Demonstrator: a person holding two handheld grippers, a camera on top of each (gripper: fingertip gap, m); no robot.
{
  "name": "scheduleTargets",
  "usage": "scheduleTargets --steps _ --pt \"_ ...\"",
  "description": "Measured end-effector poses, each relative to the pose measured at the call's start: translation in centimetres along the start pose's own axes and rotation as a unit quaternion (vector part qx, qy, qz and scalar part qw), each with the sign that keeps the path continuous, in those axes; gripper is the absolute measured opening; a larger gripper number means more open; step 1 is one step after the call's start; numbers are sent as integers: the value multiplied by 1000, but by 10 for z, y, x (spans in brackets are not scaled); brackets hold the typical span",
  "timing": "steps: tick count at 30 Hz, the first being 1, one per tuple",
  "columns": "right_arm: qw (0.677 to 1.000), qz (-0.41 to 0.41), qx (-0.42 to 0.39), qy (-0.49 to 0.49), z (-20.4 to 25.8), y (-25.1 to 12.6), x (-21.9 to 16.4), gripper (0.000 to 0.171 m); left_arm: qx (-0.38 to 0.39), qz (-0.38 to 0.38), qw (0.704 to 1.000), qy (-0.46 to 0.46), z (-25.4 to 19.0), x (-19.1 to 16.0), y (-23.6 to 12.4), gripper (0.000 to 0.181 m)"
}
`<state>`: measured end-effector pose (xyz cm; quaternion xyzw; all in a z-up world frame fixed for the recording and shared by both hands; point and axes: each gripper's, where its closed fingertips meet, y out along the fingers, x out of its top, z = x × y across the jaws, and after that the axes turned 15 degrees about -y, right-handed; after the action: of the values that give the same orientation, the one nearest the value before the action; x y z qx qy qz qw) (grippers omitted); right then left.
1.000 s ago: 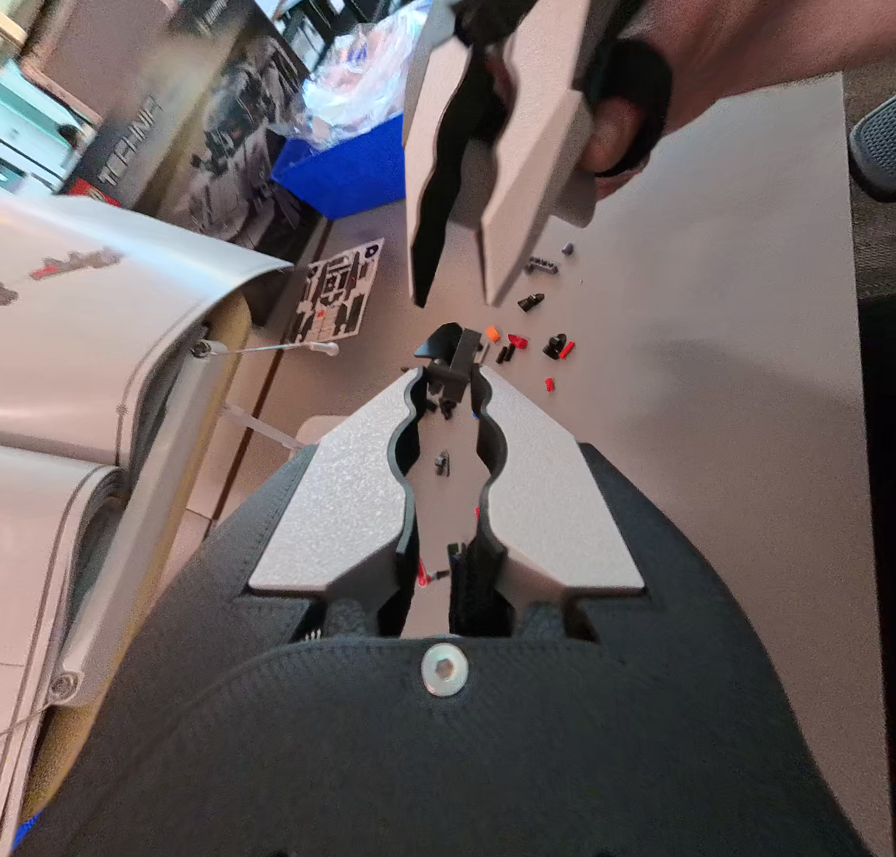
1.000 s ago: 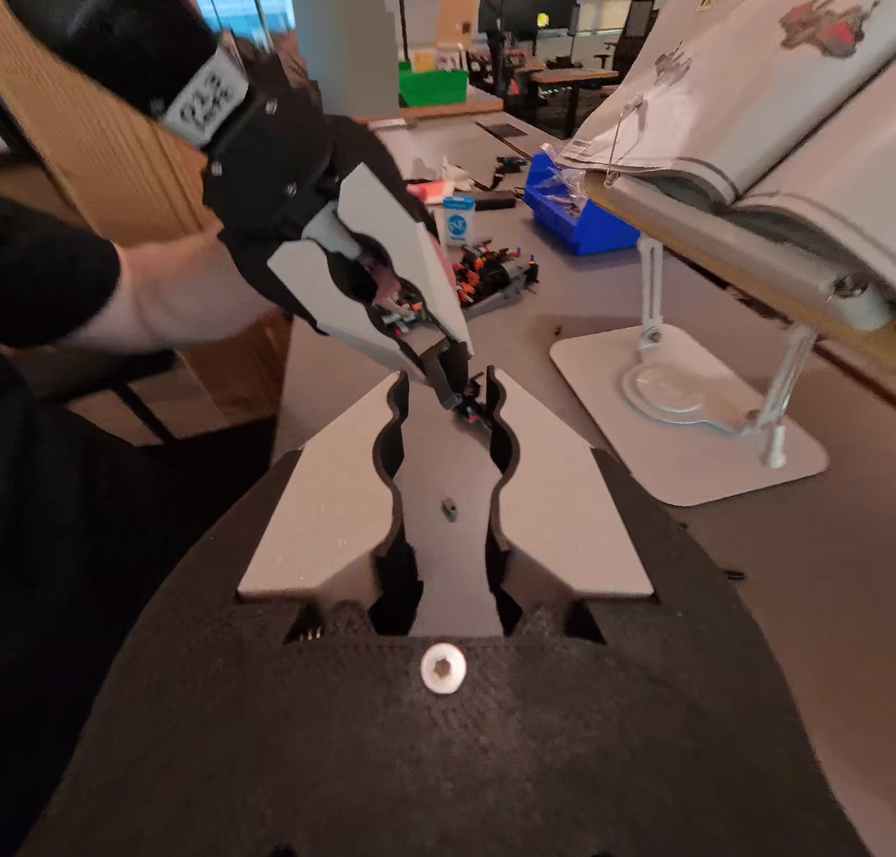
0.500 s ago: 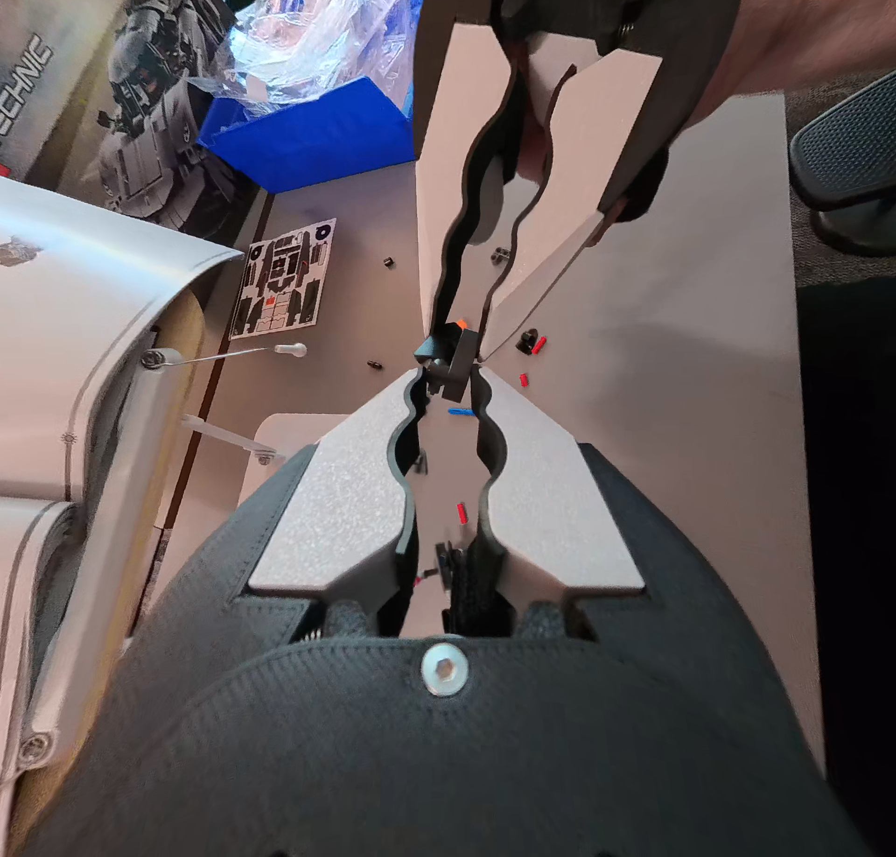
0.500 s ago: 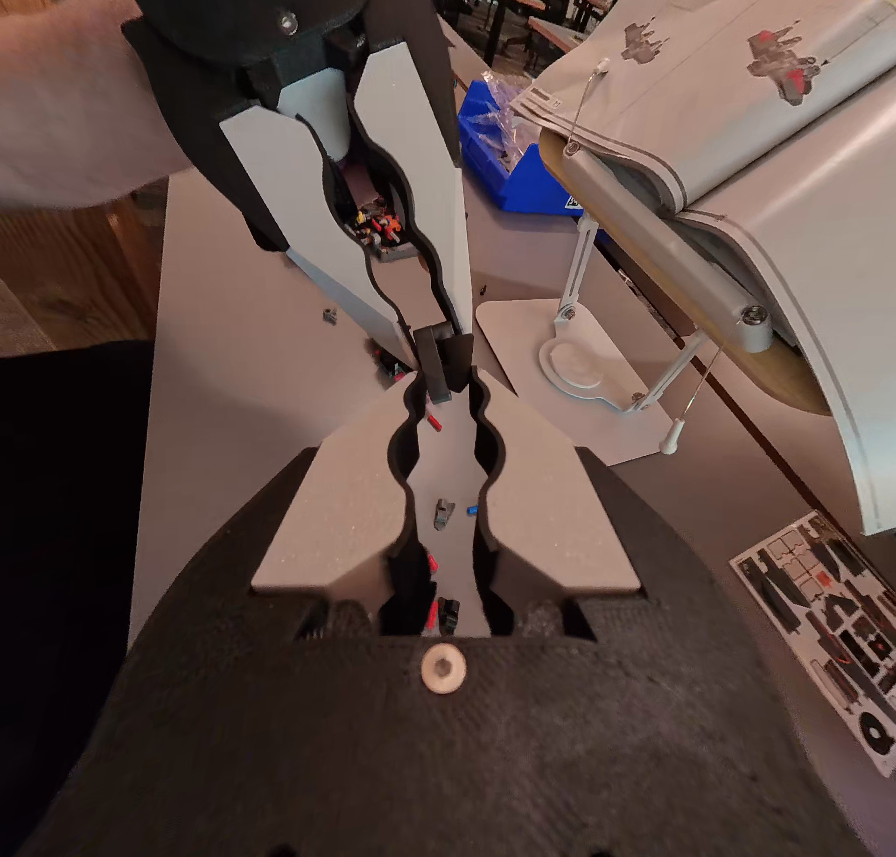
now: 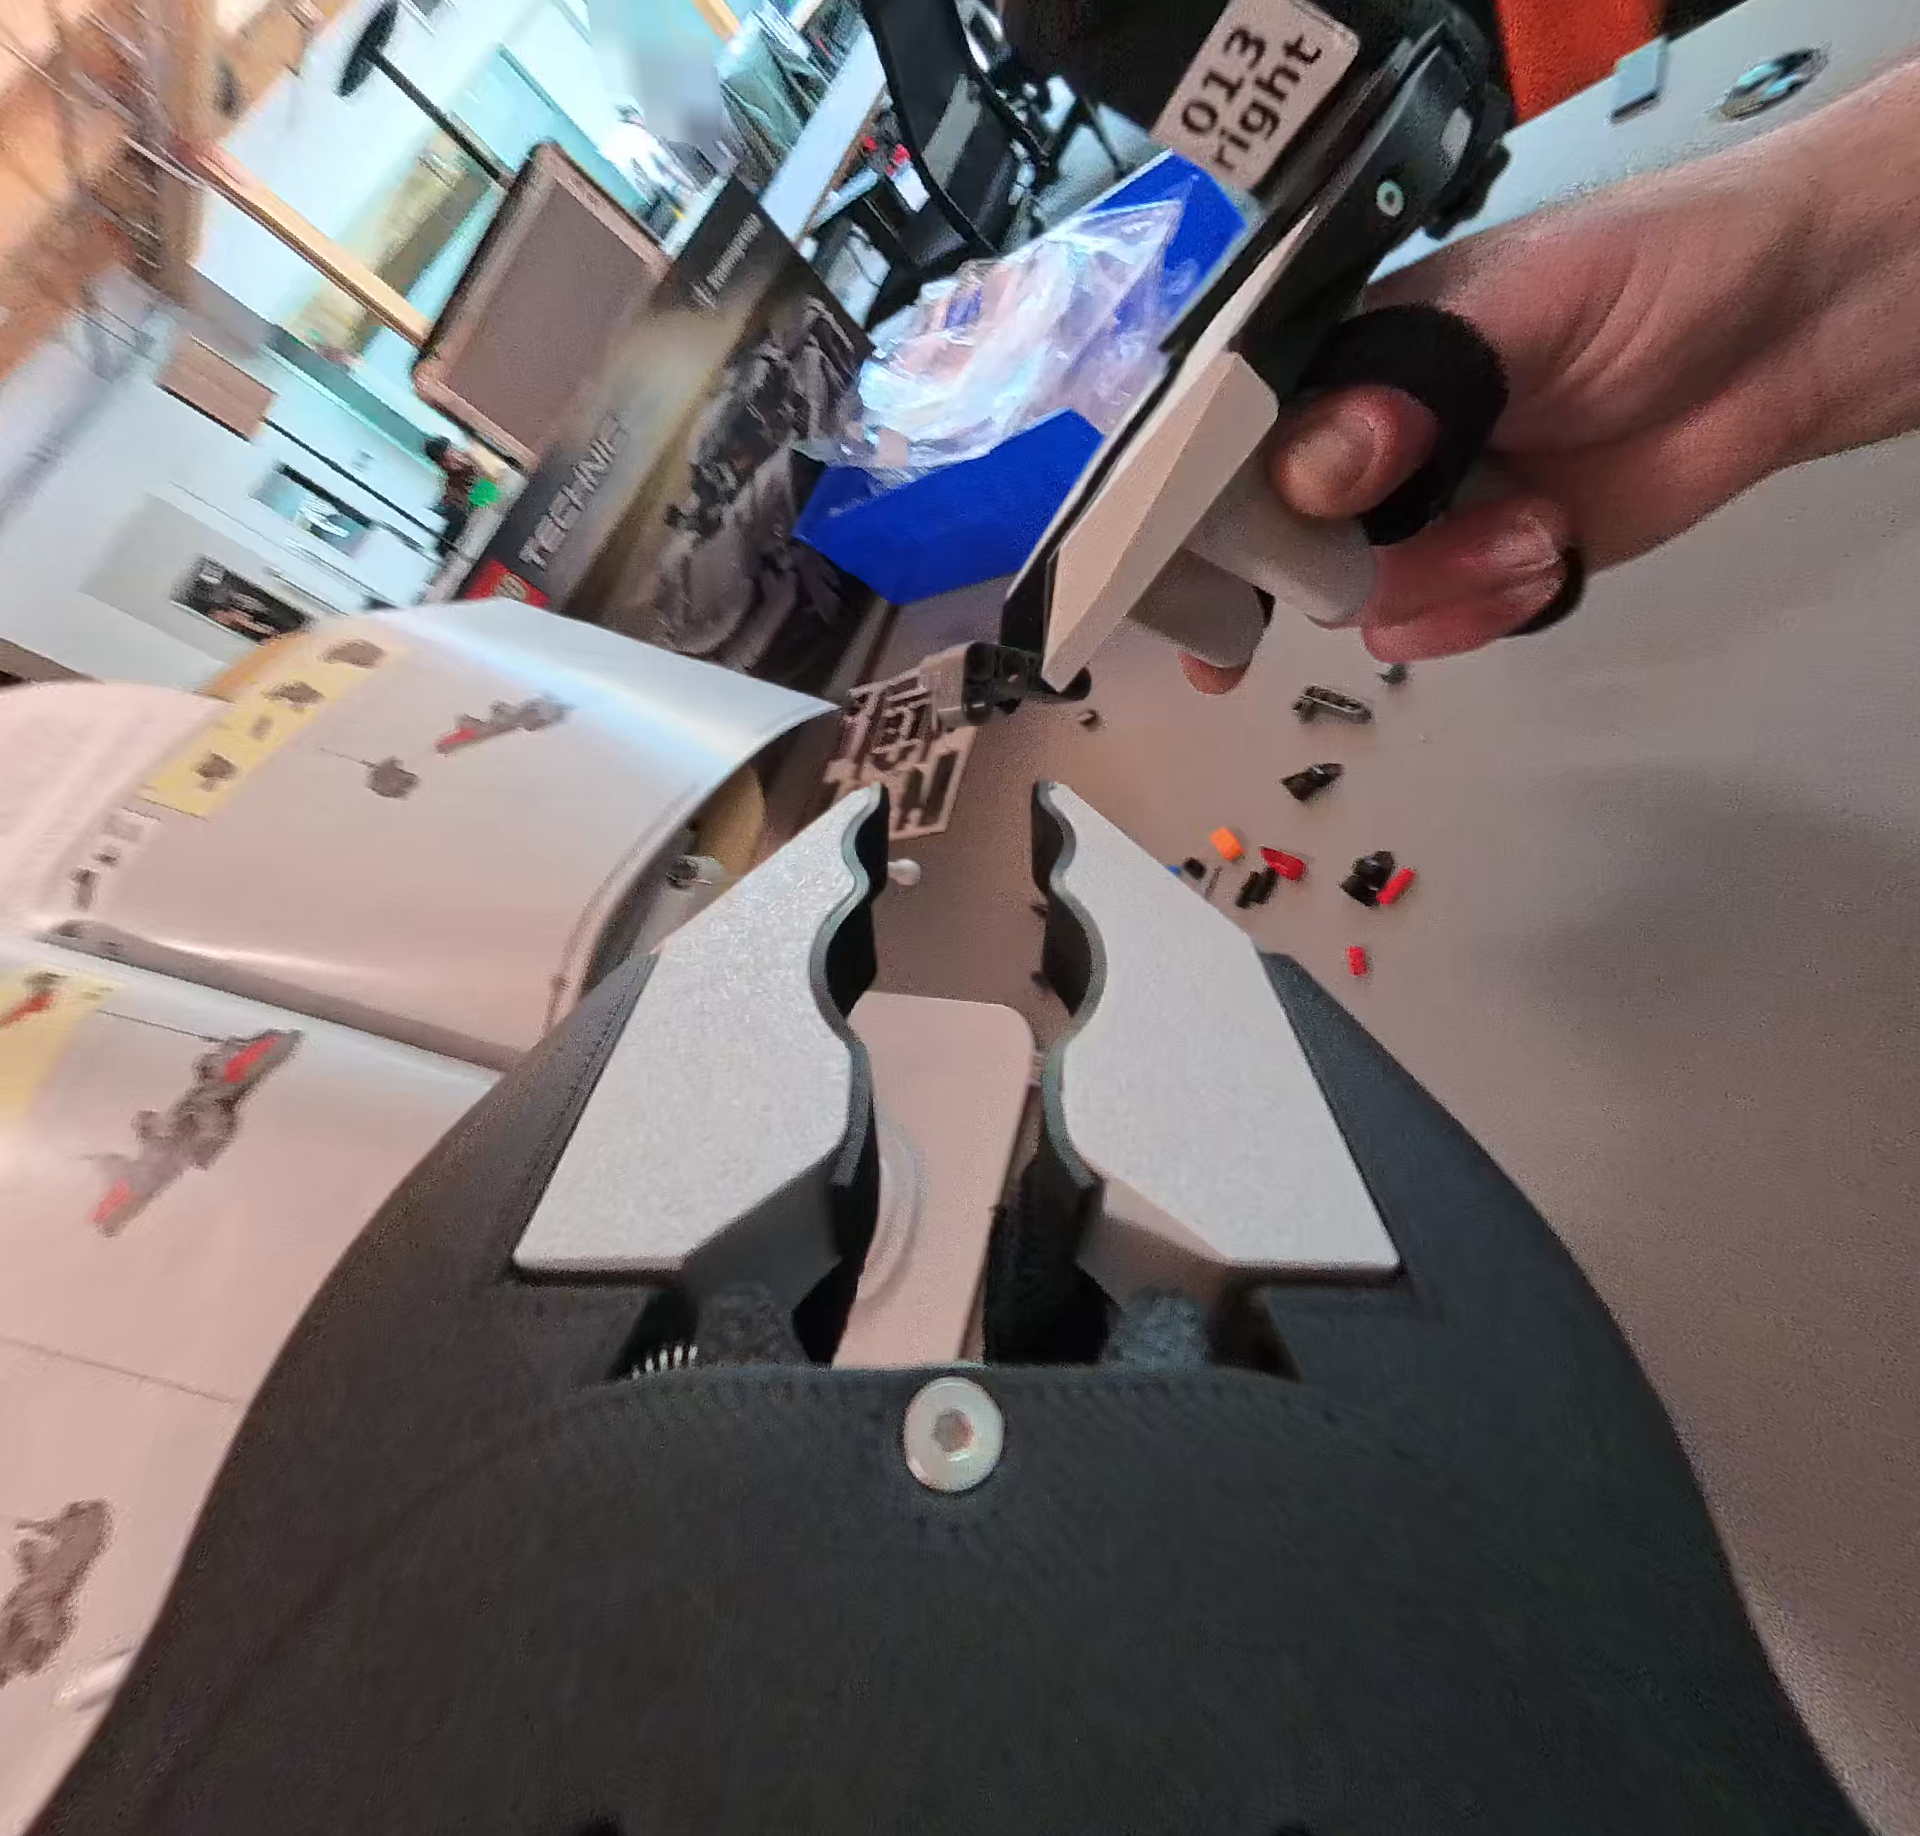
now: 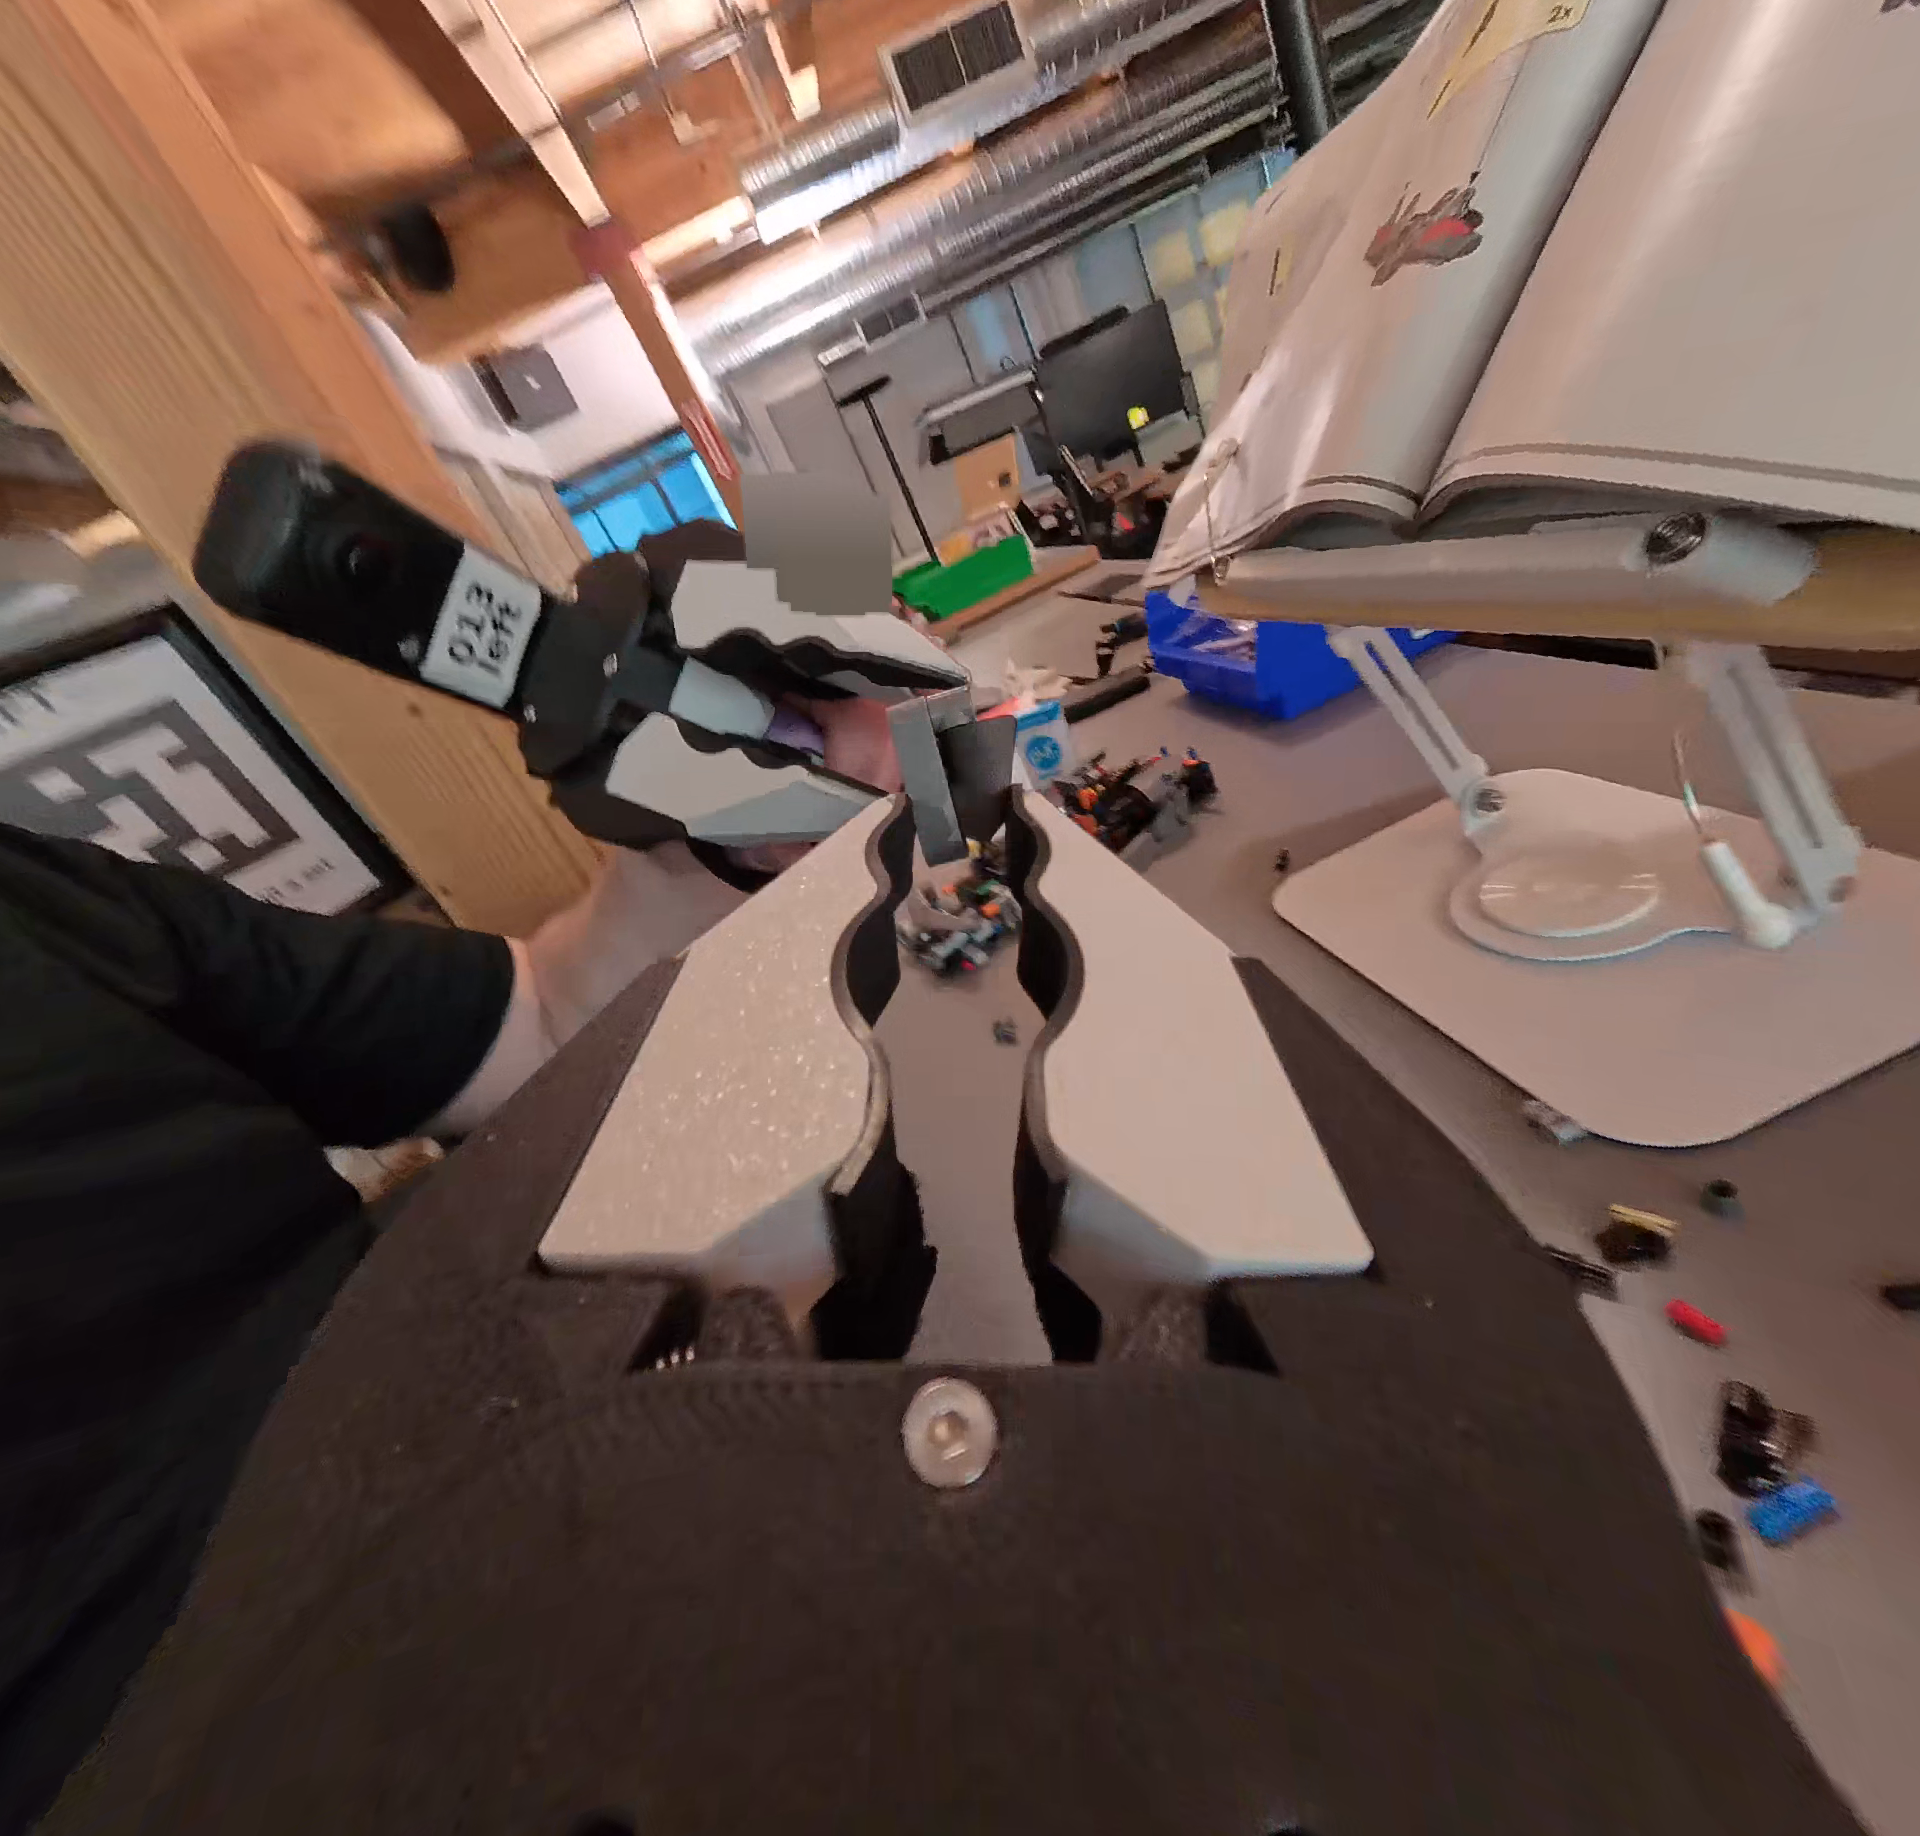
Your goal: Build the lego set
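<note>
My right gripper (image 6: 958, 812) is shut on a small grey and black lego piece (image 6: 935, 778), which stands up between its fingertips. The left wrist view shows the same piece (image 5: 977, 680) sticking out of the right gripper's (image 5: 1042, 672) tips, above the table. My left gripper (image 5: 961, 810) is open and empty, a little below and short of that piece, not touching it. The left gripper's fingers (image 6: 810, 659) show spread in the right wrist view, just left of the piece.
An open instruction book (image 5: 364, 799) rests on a white stand (image 6: 1558, 955). A blue bin (image 5: 935, 529) with plastic bags and the set's box (image 5: 727, 436) stand behind. Loose small pieces (image 5: 1299, 872) and a sticker sheet (image 5: 904, 768) lie on the grey table. A partly built model (image 6: 1132, 799) sits farther back.
My left gripper opened, let go of the grey and black piece and drew back. My right gripper, which shut on it half a second ago, now holds it alone.
</note>
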<state>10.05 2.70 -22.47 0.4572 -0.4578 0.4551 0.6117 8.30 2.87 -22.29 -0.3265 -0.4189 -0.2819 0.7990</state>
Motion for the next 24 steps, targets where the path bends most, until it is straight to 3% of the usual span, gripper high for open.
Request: scheduleTargets --steps 9,12,24 --pt "995 -41 40 79 5 3 1 15 74 -50 989 119 -4 20 0 15" --pt "994 -46 47 89 7 4 1 15 80 -51 987 130 -6 21 2 5" --pt "992 -60 48 96 8 5 5 15 91 -65 985 130 -5 24 -1 5"
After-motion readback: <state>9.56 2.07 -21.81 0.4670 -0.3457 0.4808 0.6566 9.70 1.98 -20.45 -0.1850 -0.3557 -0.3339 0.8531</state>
